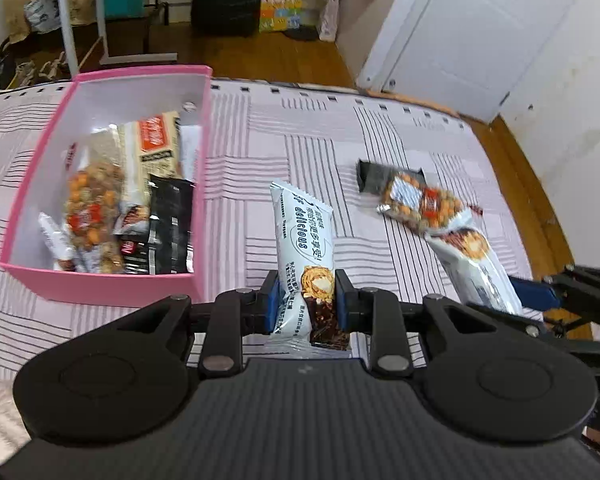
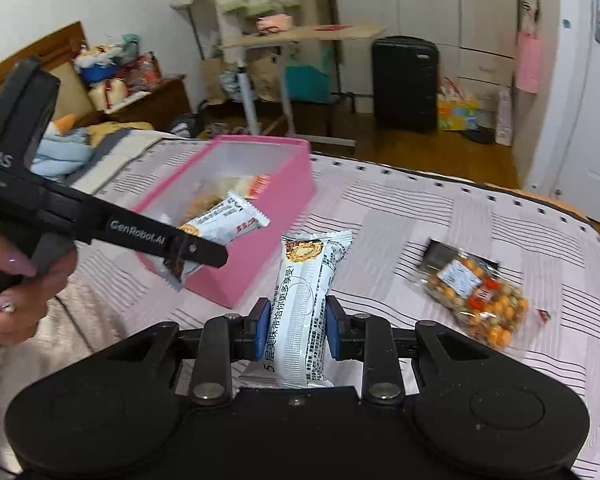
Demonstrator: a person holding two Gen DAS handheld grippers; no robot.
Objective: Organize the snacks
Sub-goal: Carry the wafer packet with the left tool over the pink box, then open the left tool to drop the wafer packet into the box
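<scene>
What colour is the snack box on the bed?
Pink outside, white inside; it shows best in the left wrist view.

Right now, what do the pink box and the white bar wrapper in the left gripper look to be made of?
Pink box: probably stiff cardboard, matte pink outside, plain white inside, with thin straight walls and sharp folded corners. White bar wrapper: likely thin plastic film, glossy and printed, with a crimped zigzag end seal and soft creases where the left gripper pinches it.

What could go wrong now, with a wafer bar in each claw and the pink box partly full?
1. Both claws head for one box; the right claw and left claw could collide over it.
2. Each wafer bar is pinched near one end, so it might swing or slip.
3. The nut bag and the black packet under it could get swept off the bed.
</scene>
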